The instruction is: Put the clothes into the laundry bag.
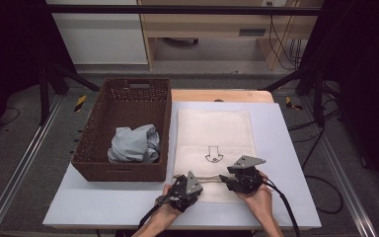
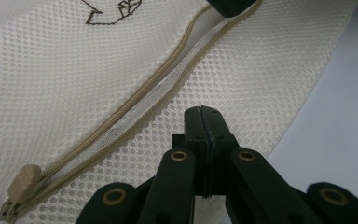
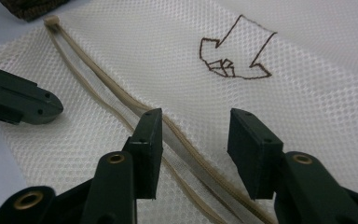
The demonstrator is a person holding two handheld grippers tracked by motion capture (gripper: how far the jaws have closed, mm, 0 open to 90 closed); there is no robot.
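A white mesh laundry bag (image 1: pixel 214 131) lies flat on the table, with a brown arrow (image 3: pixel 235 58) drawn on it. Its tan zipper (image 2: pixel 168 88) runs along the near end and stands unzipped, the pull (image 2: pixel 24 179) at one end. My left gripper (image 2: pixel 203 109) is shut, its tips resting on the mesh just beside the zipper; I see no fabric between the pads. My right gripper (image 3: pixel 196 121) is open, its jaws astride the zipper (image 3: pixel 182 140) and close above the mesh. In the high view the left gripper (image 1: pixel 176 177) and right gripper (image 1: pixel 223 178) sit side by side at the bag's near edge.
A dark brown wicker basket (image 1: pixel 163 113) stands left of the bag and holds a crumpled grey-blue garment (image 1: pixel 133 143). The white table top (image 1: pixel 286 163) has bare room right of the bag. A wooden strip (image 1: pixel 222 95) borders the far edge.
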